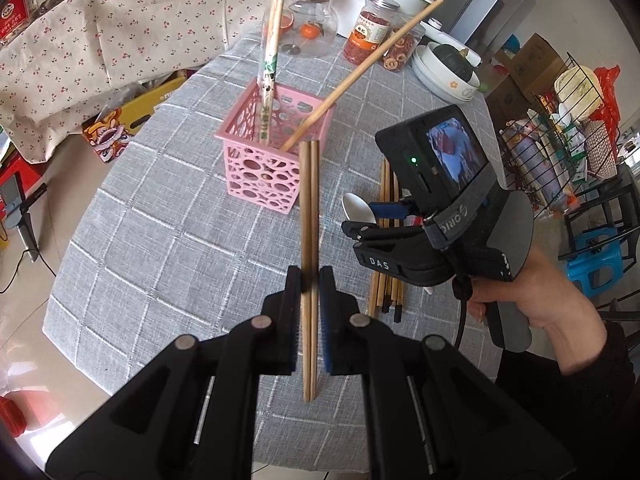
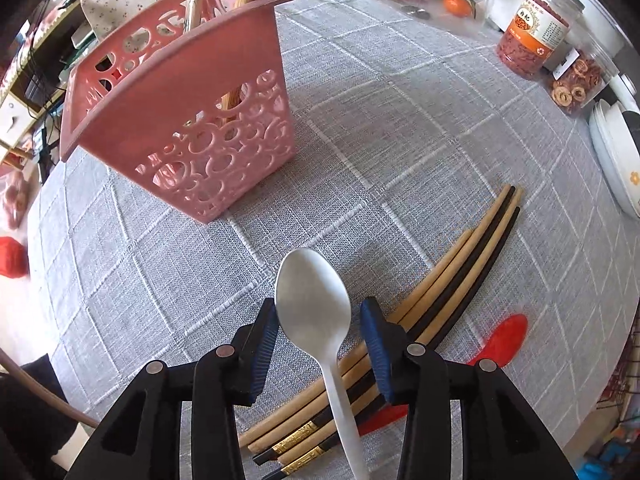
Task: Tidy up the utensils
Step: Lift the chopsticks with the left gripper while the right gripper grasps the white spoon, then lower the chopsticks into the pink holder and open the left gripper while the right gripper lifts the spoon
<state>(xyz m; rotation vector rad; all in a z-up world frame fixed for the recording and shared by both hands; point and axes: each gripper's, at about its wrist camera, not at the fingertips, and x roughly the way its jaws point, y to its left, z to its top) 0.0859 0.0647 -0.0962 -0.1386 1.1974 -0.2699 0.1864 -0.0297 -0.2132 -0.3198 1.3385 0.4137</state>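
My left gripper is shut on a pair of plain wooden chopsticks, held above the grey checked tablecloth just in front of the pink openwork basket. In the basket stand a wrapped pair of chopsticks and a long wooden stick. My right gripper points down over a white plastic spoon that lies on a pile of tan and black chopsticks. The spoon's bowl sits between the jaws, with a gap at the right pad. From the left wrist view the right gripper hovers over that pile.
A red spoon lies beside the pile. Two jars of dried food, a glass jar with oranges and stacked white bowls line the table's far side. A wire rack stands off the table to the right.
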